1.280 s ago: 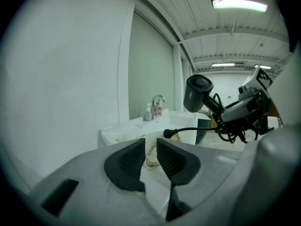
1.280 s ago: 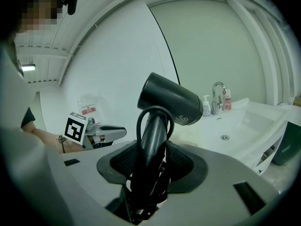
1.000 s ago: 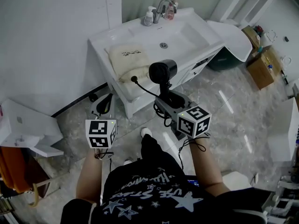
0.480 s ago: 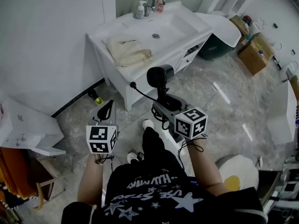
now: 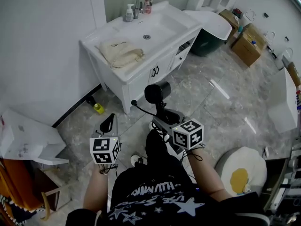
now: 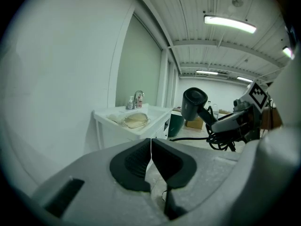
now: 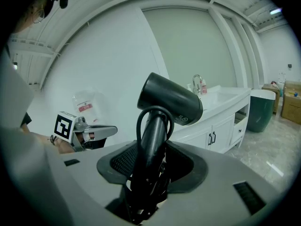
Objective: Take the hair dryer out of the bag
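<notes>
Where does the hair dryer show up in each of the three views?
Head view: hair dryer at centre, upright in the right gripper, below the vanity.
Left gripper view: right of centre, right of the vanity.
Right gripper view: centre, handle between the jaws, vanity behind at right.
Shared landmark: the vanity.

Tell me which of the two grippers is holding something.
The right gripper: its jaws clamp the handle of the black hair dryer. The left gripper is shut with nothing between its jaws.
</notes>
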